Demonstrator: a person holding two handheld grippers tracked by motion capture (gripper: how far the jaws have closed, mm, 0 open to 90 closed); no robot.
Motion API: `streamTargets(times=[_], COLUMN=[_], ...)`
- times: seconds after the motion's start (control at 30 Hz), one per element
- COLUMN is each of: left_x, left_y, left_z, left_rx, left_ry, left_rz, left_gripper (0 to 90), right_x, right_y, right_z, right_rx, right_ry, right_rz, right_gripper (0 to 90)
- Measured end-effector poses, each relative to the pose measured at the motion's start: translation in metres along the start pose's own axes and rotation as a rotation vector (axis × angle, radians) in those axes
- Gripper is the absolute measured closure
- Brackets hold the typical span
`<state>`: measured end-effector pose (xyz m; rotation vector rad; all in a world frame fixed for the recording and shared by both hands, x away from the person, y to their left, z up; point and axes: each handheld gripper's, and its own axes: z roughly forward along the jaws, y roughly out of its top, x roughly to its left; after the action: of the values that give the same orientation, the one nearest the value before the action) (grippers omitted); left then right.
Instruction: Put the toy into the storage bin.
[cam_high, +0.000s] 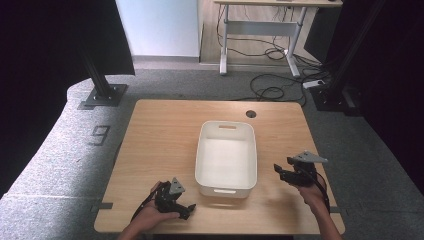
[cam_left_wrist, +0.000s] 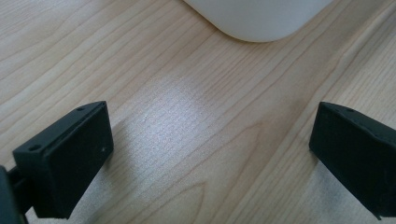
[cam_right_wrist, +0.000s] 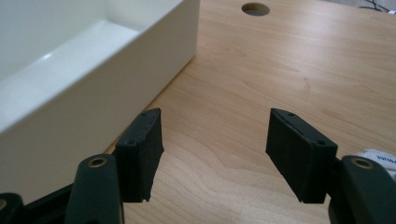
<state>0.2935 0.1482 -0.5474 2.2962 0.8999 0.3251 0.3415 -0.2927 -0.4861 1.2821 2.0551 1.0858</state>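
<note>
A white plastic bin (cam_high: 226, 160) stands empty in the middle of the wooden table (cam_high: 165, 130). My left gripper (cam_high: 188, 211) rests low at the front left, just off the bin's near left corner. Its jaws are open over bare wood in the left gripper view (cam_left_wrist: 210, 154), with the bin's rounded corner (cam_left_wrist: 261, 18) ahead. My right gripper (cam_high: 278, 171) hovers to the right of the bin, pointing toward its right wall. In the right gripper view (cam_right_wrist: 215, 149) its jaws stand wide apart with nothing between them, and the bin's wall (cam_right_wrist: 93, 93) is close on the left.
A round cable hole (cam_high: 251, 114) sits in the tabletop behind the bin, also ahead of the right gripper (cam_right_wrist: 255, 9). A small white printed object (cam_right_wrist: 378, 156) shows at the right edge. Beyond the table are a desk frame (cam_high: 223, 45) and floor cables (cam_high: 272, 90).
</note>
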Motion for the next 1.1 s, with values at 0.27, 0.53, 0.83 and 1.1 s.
streamTargets(times=[0.27, 0.53, 0.83, 1.1], left_x=[0.0, 0.0, 0.0, -0.001], left_y=[0.0, 0.0, 0.0, 0.0], left_z=[0.0, 0.0, 0.0, 0.0], left_rx=[-0.001, -0.001, -0.002, -0.002], left_ry=[0.001, 0.001, 0.001, 0.003], left_rz=[-0.002, -0.002, -0.002, -0.003], left_gripper=[0.0, 0.0, 0.0, 0.0], right_x=[-0.011, -0.023, -0.033, -0.04], right_y=[-0.001, -0.003, -0.005, -0.007], right_z=[0.001, -0.001, -0.003, -0.005], right_rx=[0.014, 0.013, 0.02, 0.014], right_ry=[-0.014, -0.041, -0.057, -0.08], right_rz=[0.01, 0.026, 0.041, 0.06], right_gripper=[35.8, 36.5, 37.1, 37.3])
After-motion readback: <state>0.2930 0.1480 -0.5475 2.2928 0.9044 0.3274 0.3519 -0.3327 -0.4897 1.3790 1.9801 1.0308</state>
